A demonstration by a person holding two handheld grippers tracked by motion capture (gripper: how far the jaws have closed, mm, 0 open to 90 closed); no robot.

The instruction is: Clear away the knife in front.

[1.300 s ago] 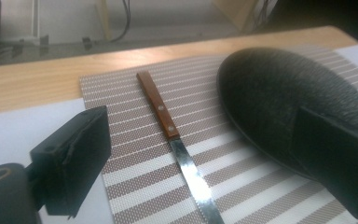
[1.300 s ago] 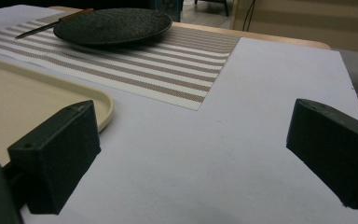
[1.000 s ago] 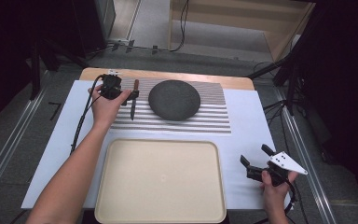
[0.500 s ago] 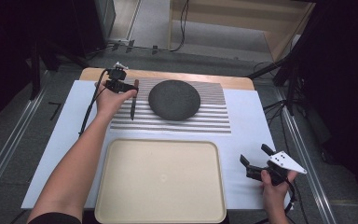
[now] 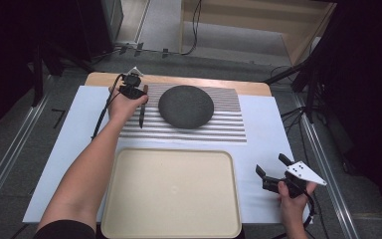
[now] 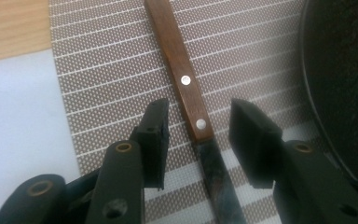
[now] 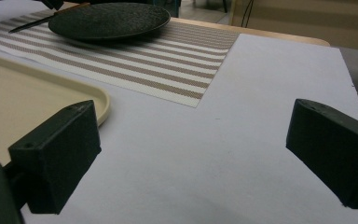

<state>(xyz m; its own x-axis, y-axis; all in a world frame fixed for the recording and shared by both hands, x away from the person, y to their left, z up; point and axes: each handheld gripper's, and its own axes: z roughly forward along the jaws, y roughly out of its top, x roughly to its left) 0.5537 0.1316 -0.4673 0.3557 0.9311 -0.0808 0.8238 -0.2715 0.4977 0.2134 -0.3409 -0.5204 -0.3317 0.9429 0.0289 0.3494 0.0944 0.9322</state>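
A knife (image 5: pixel 142 110) with a riveted wooden handle and a dark blade lies on the striped placemat (image 5: pixel 229 127), left of a dark round plate (image 5: pixel 186 106). My left gripper (image 5: pixel 137 93) is lowered over the handle. In the left gripper view its jaws (image 6: pixel 200 126) have just been closing and straddle the knife (image 6: pixel 186 84) where handle meets blade. A gap shows on each side, so the pads are not pressing it. My right gripper (image 5: pixel 271 165) rests open near the table's front right; in the right gripper view nothing lies between its jaws (image 7: pixel 205 149).
A cream tray (image 5: pixel 171 191) sits at the front centre on a white sheet (image 5: pixel 74 134). The plate's rim (image 6: pixel 345 70) is close to the right of my left jaws. A wooden table edge (image 5: pixel 248 87) runs behind the placemat. Cables trail from both grippers.
My left hand has moved right and farther back, over the knife handle, and dropped slightly. Its jaws have narrowed around the handle. The right hand has stayed put.
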